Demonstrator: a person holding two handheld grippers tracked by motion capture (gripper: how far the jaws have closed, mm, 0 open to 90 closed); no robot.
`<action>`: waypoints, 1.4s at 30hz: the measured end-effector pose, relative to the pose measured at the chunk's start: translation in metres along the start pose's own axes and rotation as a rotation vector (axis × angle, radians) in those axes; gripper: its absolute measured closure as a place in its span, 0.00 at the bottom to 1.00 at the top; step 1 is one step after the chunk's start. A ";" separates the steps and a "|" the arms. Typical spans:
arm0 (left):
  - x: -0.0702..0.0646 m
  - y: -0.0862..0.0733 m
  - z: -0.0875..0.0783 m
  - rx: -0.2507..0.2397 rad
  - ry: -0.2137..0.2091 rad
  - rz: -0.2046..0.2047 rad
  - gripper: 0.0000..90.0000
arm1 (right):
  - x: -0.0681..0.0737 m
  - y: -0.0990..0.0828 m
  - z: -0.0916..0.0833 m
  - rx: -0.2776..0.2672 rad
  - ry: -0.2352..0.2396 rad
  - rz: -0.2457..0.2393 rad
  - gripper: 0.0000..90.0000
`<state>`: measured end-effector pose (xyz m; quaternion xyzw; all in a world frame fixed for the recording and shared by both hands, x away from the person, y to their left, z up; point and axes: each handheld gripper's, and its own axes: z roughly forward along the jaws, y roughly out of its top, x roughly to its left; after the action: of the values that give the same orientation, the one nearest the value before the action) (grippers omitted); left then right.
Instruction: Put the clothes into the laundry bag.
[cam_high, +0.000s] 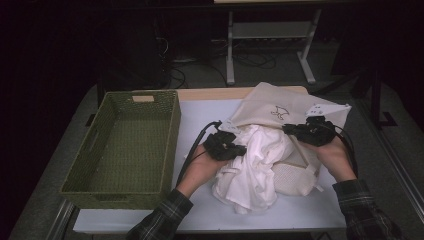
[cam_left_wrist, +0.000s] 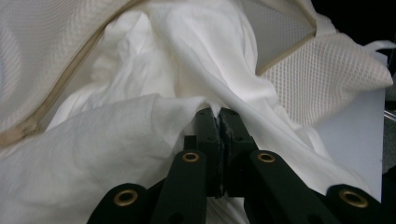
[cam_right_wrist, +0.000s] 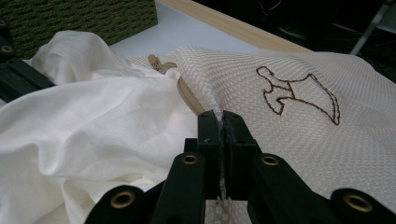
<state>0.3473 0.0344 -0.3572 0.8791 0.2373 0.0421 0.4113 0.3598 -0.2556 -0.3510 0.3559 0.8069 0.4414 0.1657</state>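
A white garment (cam_high: 255, 165) is being drawn out of a cream mesh laundry bag (cam_high: 295, 107), which is lying toward the far right corner of the bench (cam_high: 200, 120). The left tool (cam_high: 231, 148) is clamped on a fold of the garment, its jaws pressed together with thin cloth pinched between them, as the left gripper view makes plain. The right tool (cam_high: 300, 131) is clamped on the bag's mesh just beside the zip opening, so that the bag is being held in place while the garment is being pulled against it (a steadying grip, by the look of it). The garment is being seen as soft, thin and heavily crumpled, half out of the bag and spilling toward the near edge of the bench. The bag is being seen as a coarse honeycomb weave with a brown embroidered motif (cam_right_wrist: 299, 93) and a tan zip band (cam_left_wrist: 56, 93). A green woven basket (cam_high: 127, 145) is standing at the left edge, probably being kept ready for the garment.
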 end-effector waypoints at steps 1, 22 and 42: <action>0.000 0.004 0.004 0.001 -0.004 0.003 0.97 | 0.000 0.000 0.000 0.000 0.001 0.001 0.96; 0.006 0.056 0.080 -0.020 -0.013 0.019 0.98 | 0.001 0.002 -0.002 -0.010 0.003 -0.004 0.96; -0.004 0.034 0.026 -0.002 -0.062 0.022 0.55 | -0.002 0.001 -0.004 -0.015 0.001 0.005 0.96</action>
<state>0.3633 -0.0041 -0.3486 0.8821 0.2148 0.0195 0.4189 0.3593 -0.2587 -0.3482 0.3564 0.8028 0.4479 0.1670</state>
